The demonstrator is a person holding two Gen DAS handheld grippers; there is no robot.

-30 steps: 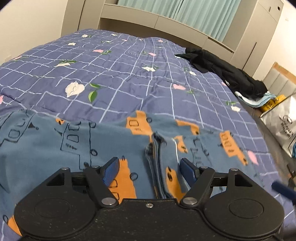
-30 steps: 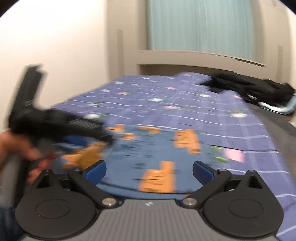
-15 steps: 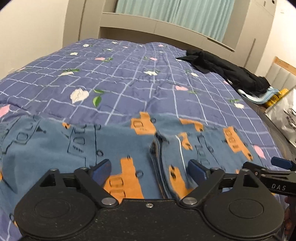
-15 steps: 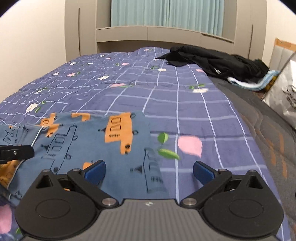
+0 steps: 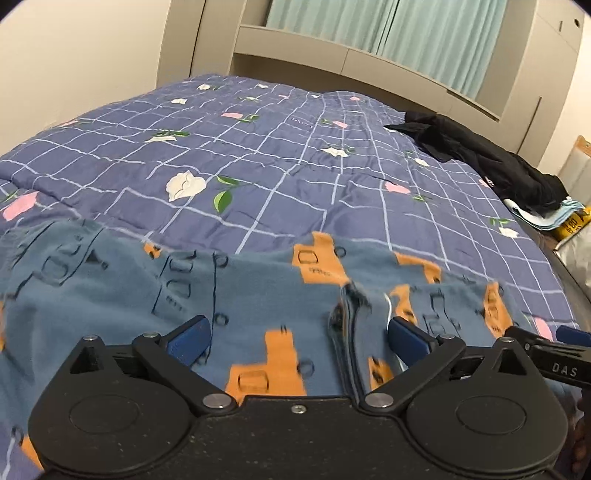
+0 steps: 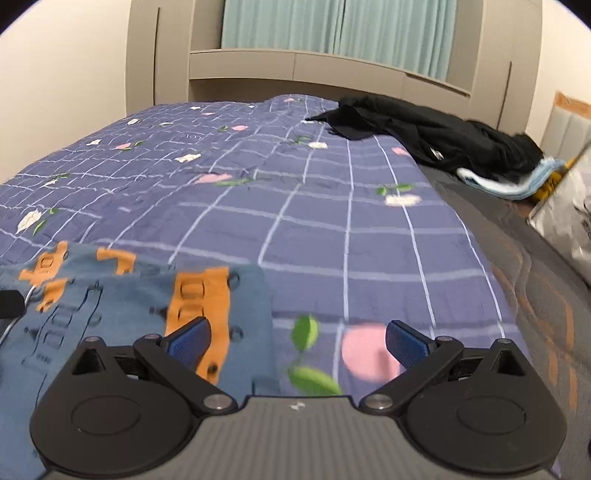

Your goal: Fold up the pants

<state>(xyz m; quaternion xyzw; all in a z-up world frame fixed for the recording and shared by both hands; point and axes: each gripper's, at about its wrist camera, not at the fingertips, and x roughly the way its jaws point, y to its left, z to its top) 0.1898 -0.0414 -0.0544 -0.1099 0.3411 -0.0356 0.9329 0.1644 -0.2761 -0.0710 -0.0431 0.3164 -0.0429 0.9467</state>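
1. Left gripper (image 5: 297,334), nearest the left wrist camera: jaws opening, spread wide, blue pads clear of the cloth. The pants lie under and between them, not pinched.
2. Right gripper (image 6: 297,338): jaws wide apart, nothing held. Its left pad sits over the pants' edge, its right pad over bare quilt with a pink flower print.
3. Pants (image 5: 229,295): blue-grey with orange and outlined vehicle print, lying flat across the near end of the bed. A bunched seam or waistband edge (image 5: 345,332) with a white cord runs between the left gripper's pads. In the right wrist view the pants' right edge (image 6: 264,317) ends between that gripper's pads.
4. The right gripper's black arm, lettered "DAS" (image 5: 563,369), shows at the right edge of the left wrist view, just beside the left gripper, over the pants' end.
5. Quilt (image 5: 295,177): purple-blue, white grid, flowers; open surface beyond the pants, nothing lying on it mid-bed.
6. Far right side of the bed: a heap of black clothing (image 6: 436,133) on top of a light blue folded cloth (image 6: 509,182); well apart from the pants.
7. Off the bed's right side: a pale bag (image 6: 565,221), a yellow item partly hidden.
8. Farthest: beige headboard shelf (image 6: 295,68), teal curtains (image 6: 332,26).
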